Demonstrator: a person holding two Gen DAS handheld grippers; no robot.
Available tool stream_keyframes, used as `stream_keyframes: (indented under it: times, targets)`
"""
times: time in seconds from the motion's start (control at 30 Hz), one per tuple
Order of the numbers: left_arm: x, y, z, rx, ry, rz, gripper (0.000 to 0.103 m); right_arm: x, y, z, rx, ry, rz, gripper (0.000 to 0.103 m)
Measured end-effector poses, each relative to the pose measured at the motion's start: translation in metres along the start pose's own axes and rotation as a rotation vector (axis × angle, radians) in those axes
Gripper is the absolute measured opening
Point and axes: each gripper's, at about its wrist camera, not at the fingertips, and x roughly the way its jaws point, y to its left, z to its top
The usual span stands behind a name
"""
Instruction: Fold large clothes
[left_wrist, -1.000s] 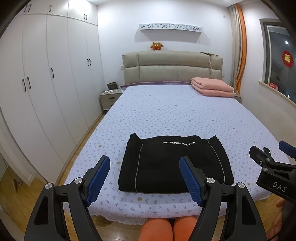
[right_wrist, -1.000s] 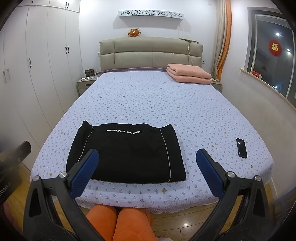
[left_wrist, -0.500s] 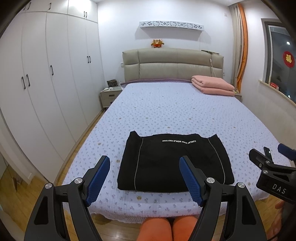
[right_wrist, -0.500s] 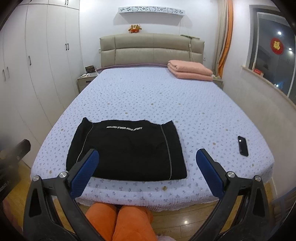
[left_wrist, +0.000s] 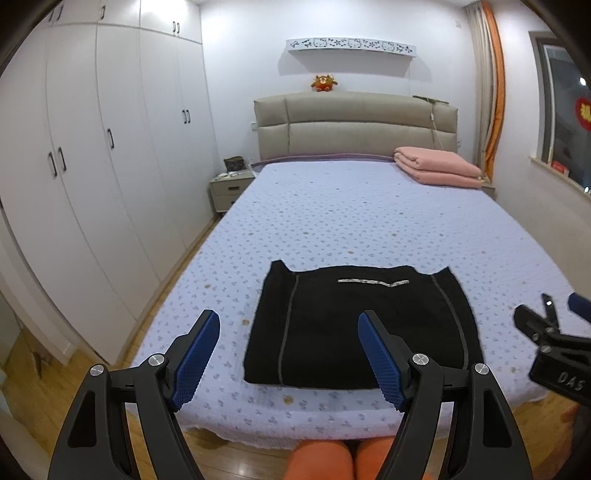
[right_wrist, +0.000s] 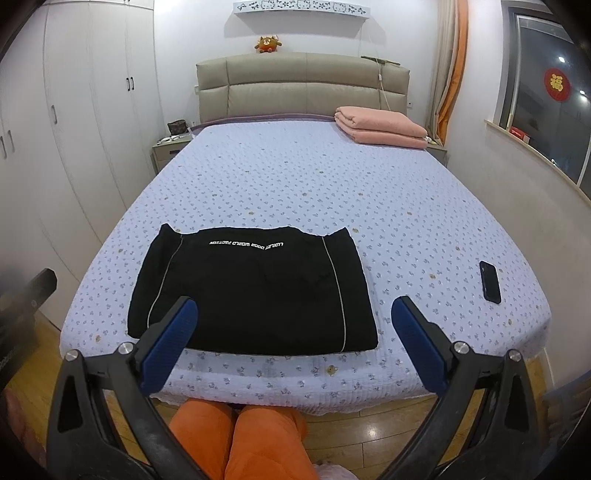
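A black garment (left_wrist: 364, 326) with thin white side stripes and white lettering lies folded into a flat rectangle near the foot edge of the bed (left_wrist: 369, 221); it also shows in the right wrist view (right_wrist: 255, 291). My left gripper (left_wrist: 288, 354) is open and empty, held above the foot of the bed, short of the garment. My right gripper (right_wrist: 295, 343) is open and empty, also held back above the bed's foot edge. Its body shows at the right edge of the left wrist view (left_wrist: 554, 354).
A folded pink blanket (right_wrist: 380, 127) lies at the head of the bed on the right. A black phone (right_wrist: 490, 281) lies on the bed's right side. White wardrobes (left_wrist: 92, 166) line the left wall, with a nightstand (left_wrist: 229, 190) beside the headboard. The person's orange-clad knees (right_wrist: 240, 435) are below.
Both grippers have drawn back and risen a little from the bed, so the garment looks slightly farther. The garment has not moved and both grippers stay open.
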Motion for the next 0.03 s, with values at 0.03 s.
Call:
stream_keyframes:
  times: [0.03]
  targets:
    - [0.0047,0.0002,0.0005,0.002,0.005,0.001,0.079,0.0036,-0.0001,0.0011,-0.001,0.003,-0.002,0.103]
